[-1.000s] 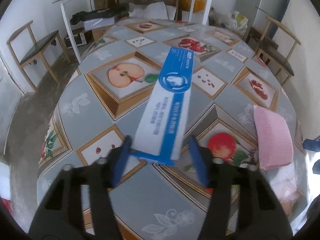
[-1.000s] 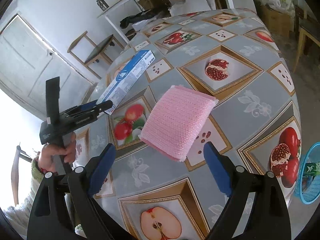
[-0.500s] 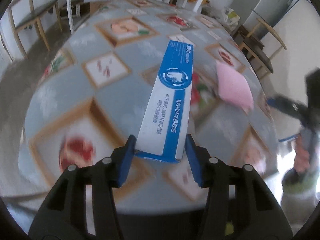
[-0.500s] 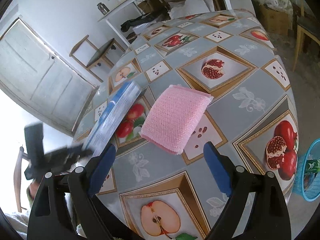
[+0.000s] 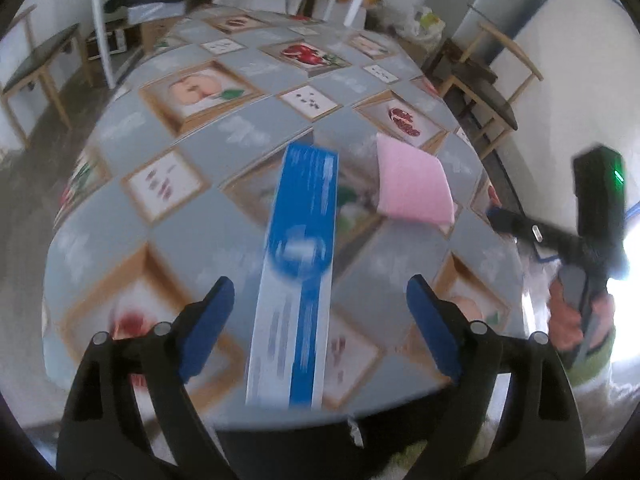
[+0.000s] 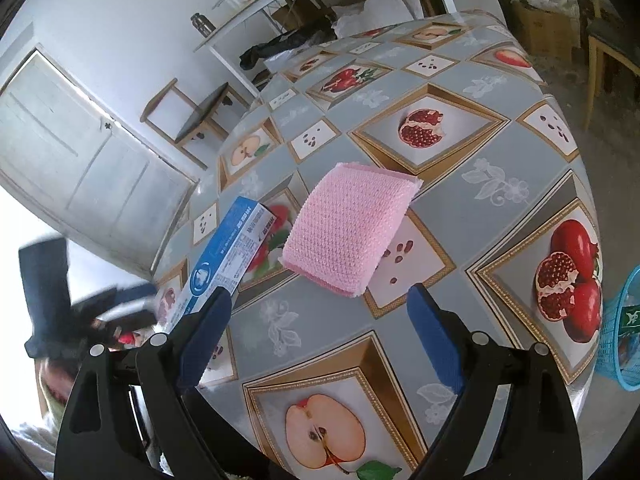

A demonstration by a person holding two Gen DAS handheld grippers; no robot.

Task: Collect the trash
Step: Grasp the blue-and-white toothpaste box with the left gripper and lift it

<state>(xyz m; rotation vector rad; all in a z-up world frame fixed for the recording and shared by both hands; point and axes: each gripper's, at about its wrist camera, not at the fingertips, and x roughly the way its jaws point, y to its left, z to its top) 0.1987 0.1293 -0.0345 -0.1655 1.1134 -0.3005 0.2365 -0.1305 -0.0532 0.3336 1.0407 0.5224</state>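
Released cardboard carton [image 5: 298, 276], left claw [image 5: 320, 312] opening

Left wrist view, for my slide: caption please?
Left claw opening, blue-and-white box loose between its jaws, above the fruit-print table.

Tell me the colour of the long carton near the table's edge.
Blue and white carton, sharpest in the right wrist view.

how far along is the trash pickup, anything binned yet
Barely begun. The blue basket holds something, too small to identify. The left claw is opening, its pads clear of the blue-and-white carton between them. The pink sponge lies untouched ahead of the open right claw.
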